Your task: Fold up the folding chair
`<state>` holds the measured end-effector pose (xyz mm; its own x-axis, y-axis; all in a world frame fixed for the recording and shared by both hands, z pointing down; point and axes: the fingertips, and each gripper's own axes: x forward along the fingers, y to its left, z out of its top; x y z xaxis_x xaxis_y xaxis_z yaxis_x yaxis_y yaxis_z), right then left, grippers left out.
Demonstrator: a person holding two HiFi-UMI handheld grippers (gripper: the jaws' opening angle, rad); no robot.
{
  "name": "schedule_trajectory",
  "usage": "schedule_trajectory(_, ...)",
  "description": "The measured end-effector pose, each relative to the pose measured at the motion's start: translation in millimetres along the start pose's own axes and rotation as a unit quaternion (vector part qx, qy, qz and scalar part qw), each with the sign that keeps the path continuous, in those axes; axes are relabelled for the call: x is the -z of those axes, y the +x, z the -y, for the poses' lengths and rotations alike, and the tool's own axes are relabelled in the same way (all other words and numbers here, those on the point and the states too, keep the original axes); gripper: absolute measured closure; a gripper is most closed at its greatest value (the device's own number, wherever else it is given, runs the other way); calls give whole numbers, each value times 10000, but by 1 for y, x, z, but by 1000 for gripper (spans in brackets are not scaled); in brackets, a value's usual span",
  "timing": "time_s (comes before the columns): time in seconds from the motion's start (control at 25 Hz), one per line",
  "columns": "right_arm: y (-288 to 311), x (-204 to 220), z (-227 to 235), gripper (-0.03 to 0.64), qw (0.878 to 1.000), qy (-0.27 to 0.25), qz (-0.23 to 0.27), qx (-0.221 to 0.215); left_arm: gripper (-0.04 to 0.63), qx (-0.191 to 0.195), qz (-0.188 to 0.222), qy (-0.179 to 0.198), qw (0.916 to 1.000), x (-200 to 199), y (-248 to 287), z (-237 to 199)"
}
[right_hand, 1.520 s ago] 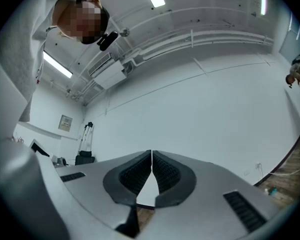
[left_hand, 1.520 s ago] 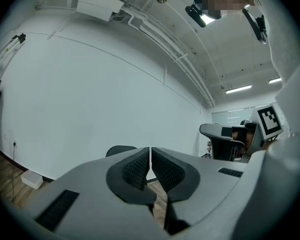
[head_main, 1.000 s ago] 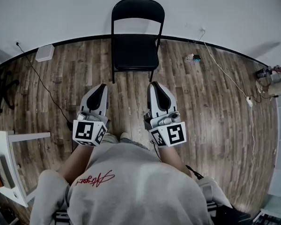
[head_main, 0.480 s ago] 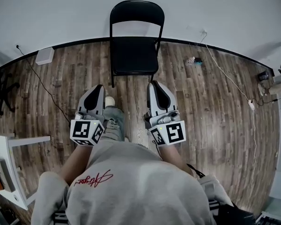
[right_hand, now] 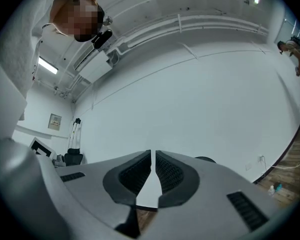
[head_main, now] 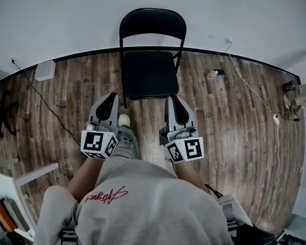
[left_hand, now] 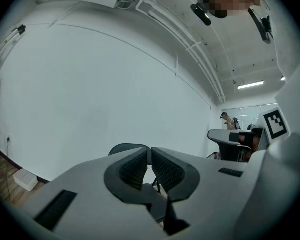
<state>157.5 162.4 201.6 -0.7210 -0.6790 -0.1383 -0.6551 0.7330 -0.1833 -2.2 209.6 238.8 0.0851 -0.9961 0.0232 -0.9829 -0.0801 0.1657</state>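
A black folding chair [head_main: 149,60] stands unfolded against the white wall, its seat facing me. Both grippers are held side by side in front of the seat's near edge, not touching it. My left gripper [head_main: 112,95] is shut and holds nothing; in the left gripper view the left gripper [left_hand: 150,154] shows closed jaws, with the chair's backrest [left_hand: 121,148] peeking over them. My right gripper [head_main: 172,98] is also shut and empty. In the right gripper view the right gripper [right_hand: 153,156] hides most of the chair, only a dark backrest edge [right_hand: 209,159] showing.
Wooden plank floor [head_main: 229,116] all around. A white box [head_main: 45,70] and a black cable [head_main: 46,101] lie at the left; a white cable [head_main: 255,98] and small items run at the right. A white table [head_main: 10,188] stands at lower left.
I have stepped towards the chair, which now sits larger and closer. Both grippers came forward together up to the seat's front edge, still shut.
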Motion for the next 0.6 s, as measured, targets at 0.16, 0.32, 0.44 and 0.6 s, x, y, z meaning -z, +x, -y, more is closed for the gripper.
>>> schedule_trajectory(0.16,68,16,24,600,9997,103,-41,220,569,169,-99,65,9998,1,69,-47)
schedule_trajectory(0.32,113,55,69,600,9893,1203,-45,826,568,-53,-764,306,9966,39,143,-108)
schedule_trajectory(0.44,118,112,114,598,9389,3052,74,1591,448,-310,-1185,275,9921,79,189,-155)
schedule_trajectory(0.6,113,202,145,548,8758,4409,4,1964,402,-461,-1410,83,9889,125,245,-203)
